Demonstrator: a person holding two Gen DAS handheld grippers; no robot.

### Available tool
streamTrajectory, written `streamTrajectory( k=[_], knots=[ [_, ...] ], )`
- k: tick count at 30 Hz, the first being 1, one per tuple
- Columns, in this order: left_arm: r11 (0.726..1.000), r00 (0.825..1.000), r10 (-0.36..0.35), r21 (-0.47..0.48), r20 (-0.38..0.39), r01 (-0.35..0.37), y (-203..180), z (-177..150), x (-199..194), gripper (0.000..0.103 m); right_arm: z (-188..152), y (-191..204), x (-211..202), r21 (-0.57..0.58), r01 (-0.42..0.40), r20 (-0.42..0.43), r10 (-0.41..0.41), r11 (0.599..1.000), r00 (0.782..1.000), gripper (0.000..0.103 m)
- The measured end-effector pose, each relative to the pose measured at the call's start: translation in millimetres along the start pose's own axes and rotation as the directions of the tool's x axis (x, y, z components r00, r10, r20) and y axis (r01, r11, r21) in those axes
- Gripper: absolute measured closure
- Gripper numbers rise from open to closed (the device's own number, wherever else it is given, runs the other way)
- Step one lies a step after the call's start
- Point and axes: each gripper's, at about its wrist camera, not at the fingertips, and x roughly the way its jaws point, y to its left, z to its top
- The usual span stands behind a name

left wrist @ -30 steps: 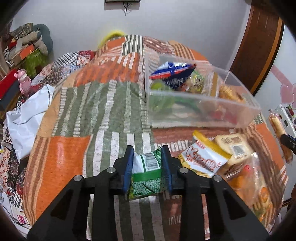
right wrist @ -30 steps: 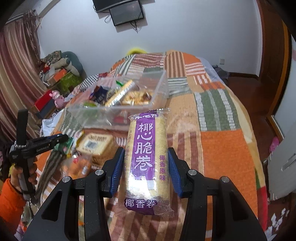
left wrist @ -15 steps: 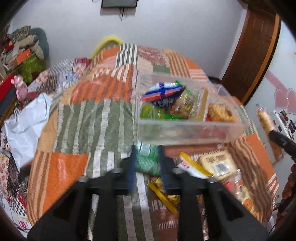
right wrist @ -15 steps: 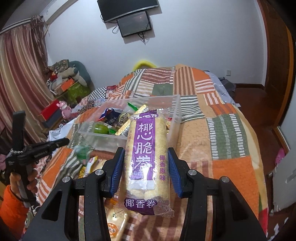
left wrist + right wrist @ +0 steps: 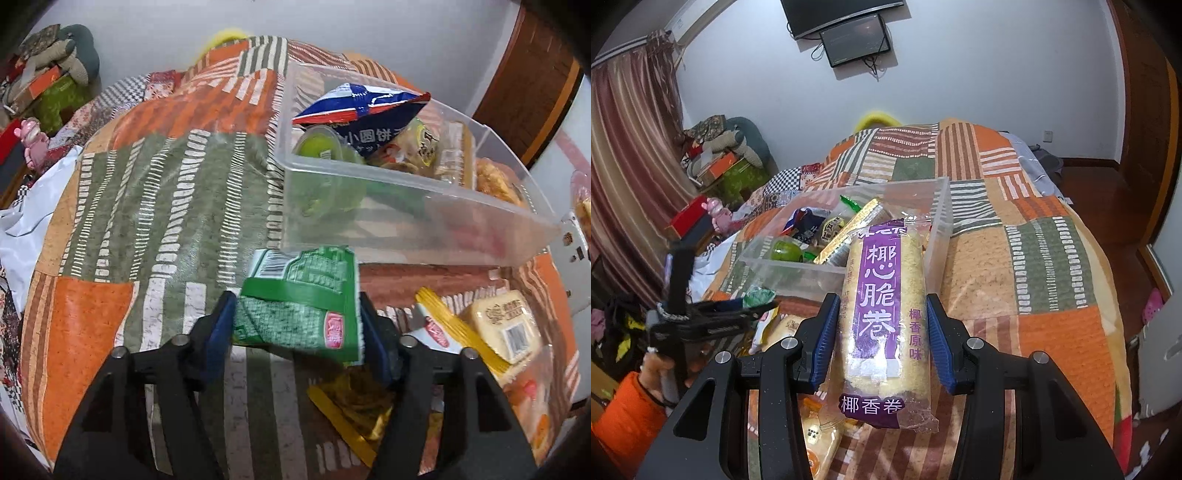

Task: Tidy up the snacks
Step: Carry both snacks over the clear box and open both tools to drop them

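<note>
Left tongs (image 5: 295,301) stand partly apart with the green packet (image 5: 295,317) spanning the gap, one edge at each blue pad; whether the pads press it or it merely rests between them I cannot tell, since the packet is slightly blurred. It sits just in front of the near wall of the clear bin (image 5: 406,236), below the rim and above the patchwork bedspread (image 5: 166,203), so it is not yet in with the other snacks. Right tongs (image 5: 882,301) are clamped on the purple roll pack (image 5: 882,314), held upright by its lower middle, with the bin behind it. The green packet looks light, thin and crinkly: foil film that buckles under a squeeze and could slide out of a loose grip, so a hold across its flat middle, away from the sealed ends, seems safest. The roll pack is probably light too, but its contents look brittle and its wrapper glossy, so a modest pinch across the body should serve better than a hard one. More packs, among them a yellow-edged sachet (image 5: 443,325), lie on the bedspread beside the bin.
</note>
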Motion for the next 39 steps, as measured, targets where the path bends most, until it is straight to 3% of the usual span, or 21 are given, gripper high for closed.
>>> streamTrajectory(
  k=[2, 5, 12, 20, 27, 39],
  knots=[
    [1.0, 1.0, -0.012, 0.006, -0.001, 0.012, 1.4, -1.2, -3.0, 0.072, 1.6, -0.4, 0.7, 0.002, -0.002, 0.003, 0.002, 1.0, 1.0, 0.06],
    [1.0, 1.0, -0.02, -0.007, -0.001, 0.02, 8.3, -2.2, -9.8, 0.079, 4.8, 1.4, 3.3, -0.006, -0.002, 0.005, 0.002, 1.0, 1.0, 0.06],
    [0.999, 0.994, -0.011, 0.043, 0.107, 0.007, -0.1, -3.5, -57.7, 0.08, 15.7, 6.3, 10.7, -0.024, -0.006, 0.021, 0.006, 1.0, 1.0, 0.06],
    [0.993, 0.978, -0.082, 0.101, 0.192, 0.064, -25.4, 23.8, -97.8, 0.08, 34.6, 12.7, 27.3, -0.042, 0.001, 0.035, 0.0, 0.999, 0.999, 0.06],
    [0.988, 0.977, -0.116, 0.121, 0.178, 0.095, -48.4, 55.4, -80.3, 0.08, 50.2, 18.7, 45.3, -0.049, 0.007, 0.032, -0.005, 0.999, 0.999, 0.06],
    [0.99, 0.99, -0.088, 0.121, 0.108, 0.075, -65.4, 76.2, -29.7, 0.079, 53.7, 30.6, 87.4, -0.06, -0.03, -0.043, 0.027, 0.998, 0.999, 0.06]
  ],
)
